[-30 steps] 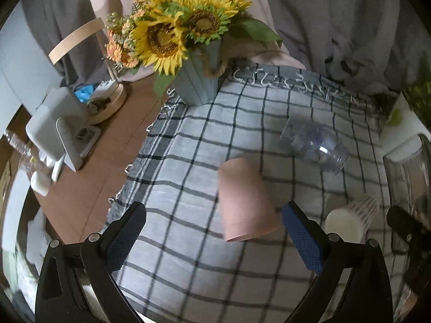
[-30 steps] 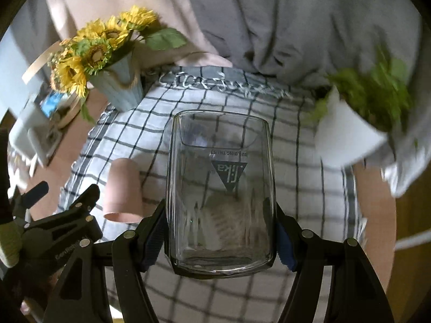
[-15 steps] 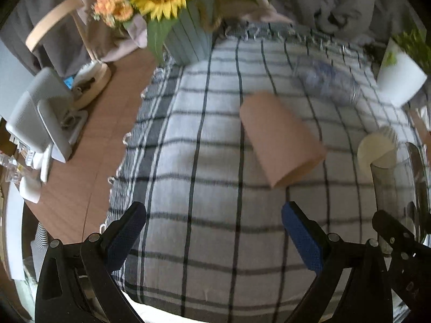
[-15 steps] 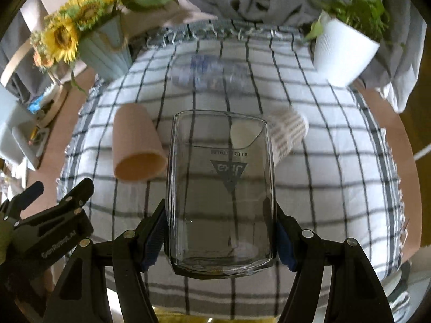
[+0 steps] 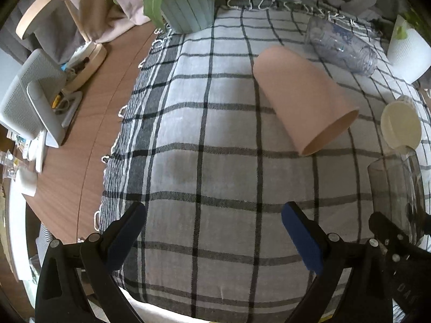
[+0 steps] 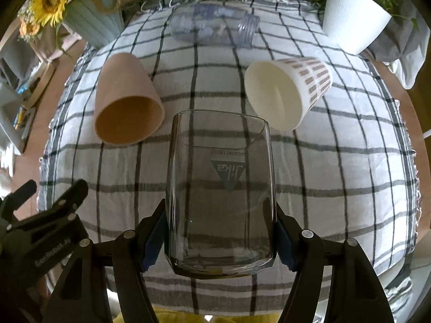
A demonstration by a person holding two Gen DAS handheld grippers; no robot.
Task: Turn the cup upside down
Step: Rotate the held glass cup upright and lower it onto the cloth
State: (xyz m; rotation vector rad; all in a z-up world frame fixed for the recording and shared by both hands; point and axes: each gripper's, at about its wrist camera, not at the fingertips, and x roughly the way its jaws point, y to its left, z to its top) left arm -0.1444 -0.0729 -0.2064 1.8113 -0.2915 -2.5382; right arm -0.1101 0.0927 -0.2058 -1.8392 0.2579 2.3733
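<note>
The right gripper (image 6: 219,235) clamps the glass cup (image 6: 219,188) at low centre of its frame, pads on the thick base. Smooth clear glass could slip while turning, or its rim could catch the checked cloth (image 6: 336,175). The printed logo reads inverted, so it is probably already turning over. Further up lie the pink cup (image 6: 126,99) and white cup (image 6: 288,88). The left gripper (image 5: 212,231) gapes wide, empty.

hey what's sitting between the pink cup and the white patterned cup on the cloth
In the right wrist view, only bare checked cloth separates the pink cup and white patterned cup; the held glass rises nearer, below that gap.
</note>
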